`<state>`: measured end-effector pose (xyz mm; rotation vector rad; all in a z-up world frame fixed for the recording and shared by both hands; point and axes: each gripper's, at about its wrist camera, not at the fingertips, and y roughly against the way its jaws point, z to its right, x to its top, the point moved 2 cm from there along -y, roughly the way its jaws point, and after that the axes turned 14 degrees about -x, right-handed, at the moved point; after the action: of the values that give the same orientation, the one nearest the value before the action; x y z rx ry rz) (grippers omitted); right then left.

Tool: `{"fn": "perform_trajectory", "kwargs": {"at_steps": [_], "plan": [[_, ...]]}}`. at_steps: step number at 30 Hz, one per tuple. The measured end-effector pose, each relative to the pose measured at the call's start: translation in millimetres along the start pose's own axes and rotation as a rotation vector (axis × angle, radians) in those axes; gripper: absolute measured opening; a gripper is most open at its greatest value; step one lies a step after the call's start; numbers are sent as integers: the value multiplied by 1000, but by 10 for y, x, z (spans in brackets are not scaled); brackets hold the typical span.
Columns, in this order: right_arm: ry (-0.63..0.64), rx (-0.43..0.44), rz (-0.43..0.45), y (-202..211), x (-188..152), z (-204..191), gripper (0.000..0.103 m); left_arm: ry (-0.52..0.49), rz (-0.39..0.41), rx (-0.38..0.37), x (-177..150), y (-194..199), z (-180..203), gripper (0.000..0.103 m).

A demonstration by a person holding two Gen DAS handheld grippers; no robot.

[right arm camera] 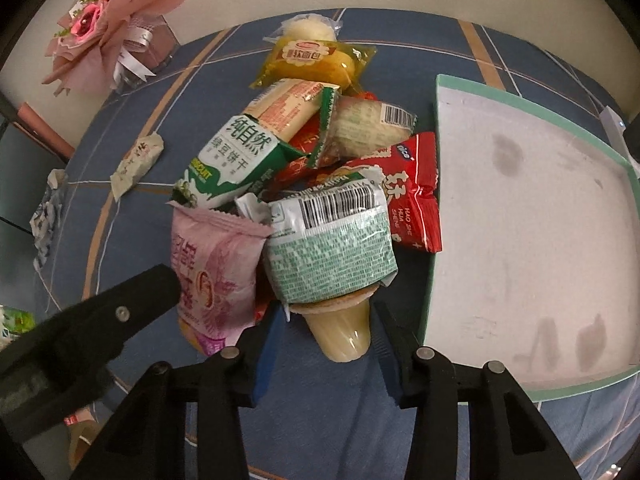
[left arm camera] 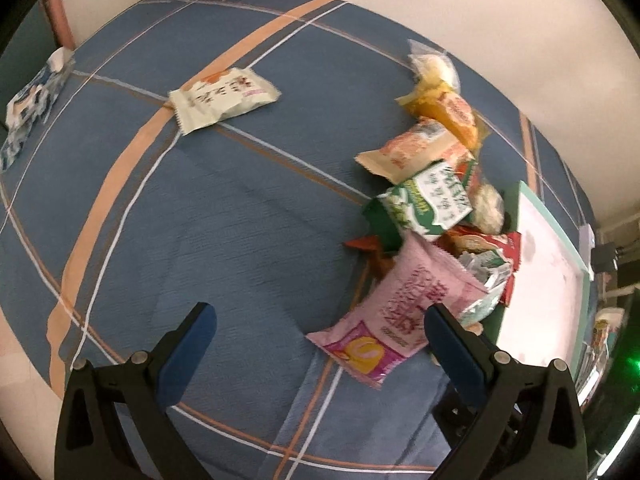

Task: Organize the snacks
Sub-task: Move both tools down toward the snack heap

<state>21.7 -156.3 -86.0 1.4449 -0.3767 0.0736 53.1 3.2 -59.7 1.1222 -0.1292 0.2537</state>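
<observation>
A heap of snack packets lies on the blue plaid cloth (left arm camera: 200,220) beside a mint-rimmed tray (right arm camera: 436,200) with a bare white floor (left arm camera: 540,280). My right gripper (right arm camera: 328,340) points down at the heap's near end, shut on a yellow jelly cup (right arm camera: 340,336). A mint-green packet (right arm camera: 332,244) rests on the cup's lid. My left gripper (left arm camera: 320,308) stands wide open over the cloth, and its right finger overlaps the pink packet (left arm camera: 404,300) (right arm camera: 216,276). One of the left gripper's fingers (right arm camera: 132,304) shows in the right wrist view.
A green-and-white biscuit packet (right arm camera: 232,160), a yellow bread packet (right arm camera: 316,60) and a red packet (right arm camera: 412,200) lie in the heap. A cream packet (left arm camera: 224,98) lies apart. A pink bouquet (right arm camera: 108,32) and a blue-white pack (left arm camera: 28,108) stand at the table's edge.
</observation>
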Motion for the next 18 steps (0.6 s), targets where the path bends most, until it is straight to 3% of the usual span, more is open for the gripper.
{"fn": "perform_trajectory", "kwargs": {"at_steps": [9, 12, 15, 18], "plan": [[-5, 6, 0, -47, 0, -18, 47, -62, -59, -45, 7, -238, 202, 102], [-11, 12, -4, -58, -11, -9, 47, -64, -76, -66, 15, -303, 228, 92], [-11, 14, -4, -55, -23, 5, 47, -79, -80, -77, 10, -329, 286, 73], [-15, 19, -11, -55, -43, 35, 47, -84, -74, -33, -3, -297, 240, 60]]}}
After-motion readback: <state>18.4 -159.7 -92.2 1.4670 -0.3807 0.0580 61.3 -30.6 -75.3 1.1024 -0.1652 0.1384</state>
